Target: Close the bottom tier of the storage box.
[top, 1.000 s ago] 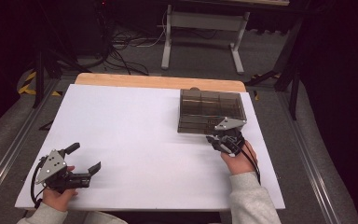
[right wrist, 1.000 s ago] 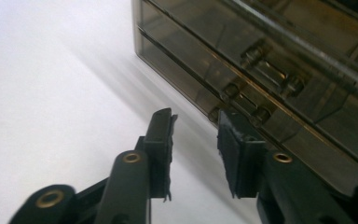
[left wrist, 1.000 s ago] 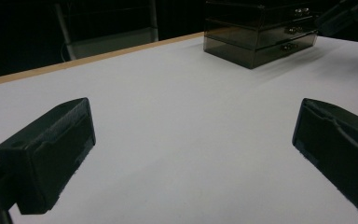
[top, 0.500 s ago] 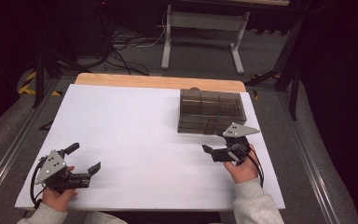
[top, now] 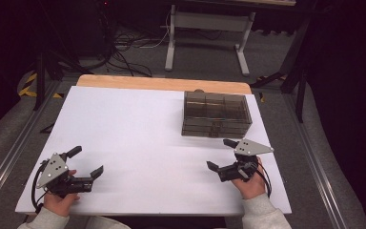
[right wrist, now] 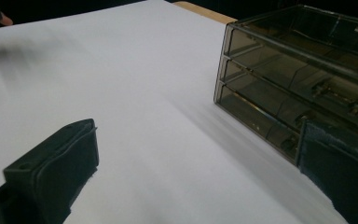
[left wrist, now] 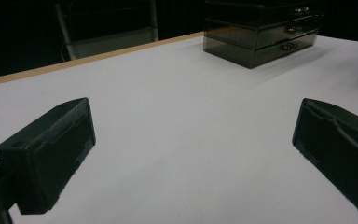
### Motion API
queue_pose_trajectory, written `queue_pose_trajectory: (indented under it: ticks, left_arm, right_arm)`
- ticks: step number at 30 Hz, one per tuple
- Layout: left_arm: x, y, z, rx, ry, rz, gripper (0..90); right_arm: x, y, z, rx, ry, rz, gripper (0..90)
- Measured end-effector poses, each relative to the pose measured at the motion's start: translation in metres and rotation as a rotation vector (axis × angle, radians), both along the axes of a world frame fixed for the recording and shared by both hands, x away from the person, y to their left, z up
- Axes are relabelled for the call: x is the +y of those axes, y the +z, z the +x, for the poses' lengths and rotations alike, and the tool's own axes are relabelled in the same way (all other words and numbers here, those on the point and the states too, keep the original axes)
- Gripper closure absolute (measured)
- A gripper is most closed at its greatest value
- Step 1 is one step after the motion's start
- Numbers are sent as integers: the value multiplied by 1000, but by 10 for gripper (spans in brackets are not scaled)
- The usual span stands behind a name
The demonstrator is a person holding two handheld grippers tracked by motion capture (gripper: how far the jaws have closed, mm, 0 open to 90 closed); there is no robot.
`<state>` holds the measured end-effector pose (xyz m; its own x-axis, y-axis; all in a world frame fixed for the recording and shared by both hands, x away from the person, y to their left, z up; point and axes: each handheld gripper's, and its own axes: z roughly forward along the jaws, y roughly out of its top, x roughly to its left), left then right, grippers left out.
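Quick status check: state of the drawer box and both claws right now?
Drawer box: smoky clear plastic, upright on the table, drawers look shut, nothing touching it.
Left claw: open, jaws wide apart, holding nothing, low over the table's near left corner.
Right claw: open, holding nothing, just in front of the drawer box, apart from it.

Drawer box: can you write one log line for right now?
drawer box: shut, untouched | right gripper: open, near box | left gripper: open, empty
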<state>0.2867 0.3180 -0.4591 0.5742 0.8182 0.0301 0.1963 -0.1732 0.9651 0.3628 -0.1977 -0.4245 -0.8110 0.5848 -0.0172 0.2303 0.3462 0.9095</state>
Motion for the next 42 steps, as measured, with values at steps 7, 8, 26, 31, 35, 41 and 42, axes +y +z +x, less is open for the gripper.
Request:
queue_pose_trajectory:
  ticks: [7,8,26,31,35,41,42]
  left_arm:
    - [0,0,0,-1,-3,1,3]
    - [-1,0,0,0,-2,3,3]
    - [-1,-1,1,0,-13,17,3]
    - [-3,-4,3,6,-20,35,3]
    - [-4,-4,3,5,-23,38,3]
    - [-4,-4,4,5,-22,37,3]
    - [-4,-4,4,5,-23,38,3]
  right_arm:
    - [-3,-15,-11,-12,19,24,0]
    - [-4,-18,-12,-11,19,27,0]
    - [1,-48,-29,21,11,21,0]
    - [2,-50,-29,21,13,13,0]
    - [-1,-50,-27,26,-4,26,0]
    - [0,-50,-27,17,-3,19,0]
    - [0,-49,-27,18,-3,19,0]
